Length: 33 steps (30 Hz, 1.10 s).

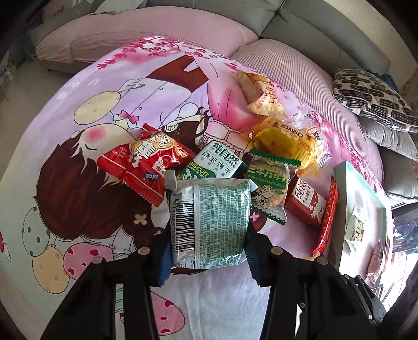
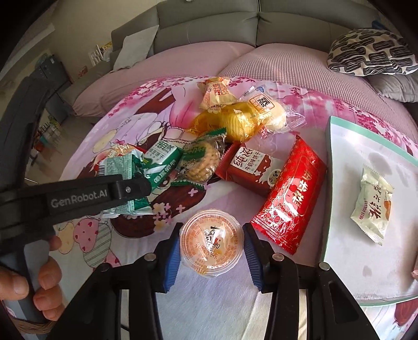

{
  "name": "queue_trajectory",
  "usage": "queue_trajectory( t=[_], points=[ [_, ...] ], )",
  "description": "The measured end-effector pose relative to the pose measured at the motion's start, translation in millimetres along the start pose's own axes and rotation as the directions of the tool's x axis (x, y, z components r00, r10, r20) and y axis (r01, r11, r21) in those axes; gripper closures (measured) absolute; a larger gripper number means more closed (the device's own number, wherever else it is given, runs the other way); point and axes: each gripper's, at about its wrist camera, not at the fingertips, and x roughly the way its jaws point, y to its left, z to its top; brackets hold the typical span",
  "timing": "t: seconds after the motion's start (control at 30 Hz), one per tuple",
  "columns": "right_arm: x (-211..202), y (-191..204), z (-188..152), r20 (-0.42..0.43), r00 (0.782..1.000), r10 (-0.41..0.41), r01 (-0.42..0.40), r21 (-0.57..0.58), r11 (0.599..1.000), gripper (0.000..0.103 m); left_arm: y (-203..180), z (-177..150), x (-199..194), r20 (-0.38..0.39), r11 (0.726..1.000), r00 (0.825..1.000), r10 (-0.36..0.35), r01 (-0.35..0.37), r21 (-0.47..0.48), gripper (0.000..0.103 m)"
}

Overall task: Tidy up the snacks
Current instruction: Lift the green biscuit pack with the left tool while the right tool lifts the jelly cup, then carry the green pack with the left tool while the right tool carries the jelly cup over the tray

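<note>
My left gripper (image 1: 207, 235) is shut on a green and white snack packet (image 1: 211, 222), held above the cartoon cloth; the same packet (image 2: 120, 167) shows in the right wrist view, in the left gripper (image 2: 122, 188). My right gripper (image 2: 212, 248) has its blue pads on both sides of an orange jelly cup (image 2: 210, 244) standing on the cloth. A pile of snacks lies ahead: a red packet (image 1: 146, 167), a green biscuit box (image 1: 216, 162), a cracker packet (image 1: 271, 185), a red milk biscuit box (image 2: 250, 170) and a long red packet (image 2: 290, 196).
A white tray with a green rim (image 2: 337, 125) lies at the right and holds a white snack packet (image 2: 373, 204). Yellow cake packets (image 2: 235, 123) lie at the far side of the pile. A sofa (image 2: 209, 23) and a patterned cushion (image 2: 371, 52) stand behind.
</note>
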Motion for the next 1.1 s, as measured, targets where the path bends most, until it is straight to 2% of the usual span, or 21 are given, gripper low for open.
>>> queue_trajectory(
  t=[0.27, 0.47, 0.63, 0.8, 0.93, 1.1],
  points=[
    [-19.6, 2.0, 2.3, 0.044, 0.999, 0.02, -0.02, 0.005, 1.0, 0.056, 3.6, 0.6, -22.1, 0.057, 1.0, 0.998, -0.007, 0.007, 0.003, 0.054],
    [-38.0, -19.1, 5.0, 0.084, 0.996, 0.006, -0.012, 0.068, 0.998, 0.056, -13.9, 0.0, -30.4, 0.092, 0.999, 0.995, -0.037, 0.033, 0.043, 0.054],
    [-61.2, -62.1, 4.5, 0.124, 0.989, -0.086, 0.063, 0.175, 0.983, 0.056, -43.8, -4.3, -33.5, 0.111, 0.991, 0.992, -0.066, 0.052, 0.127, 0.054],
    [-80.1, -121.4, -2.2, 0.12, 0.971, -0.204, 0.154, 0.336, 0.929, 0.056, -91.0, -16.6, -31.2, 0.095, 0.961, 0.988, -0.12, 0.092, 0.262, 0.054],
    [-96.3, -158.2, -11.2, 0.107, 0.944, -0.311, 0.237, 0.431, 0.87, 0.056, -131.5, -34.0, -27.8, 0.075, 0.918, 0.984, -0.159, 0.119, 0.379, 0.054],
    [-107.0, -201.8, -28.0, 0.054, 0.934, -0.352, 0.263, 0.564, 0.783, 0.056, -171.7, -55.9, -18.4, 0.031, 0.857, 0.982, -0.184, 0.145, 0.494, 0.054]
  ],
)
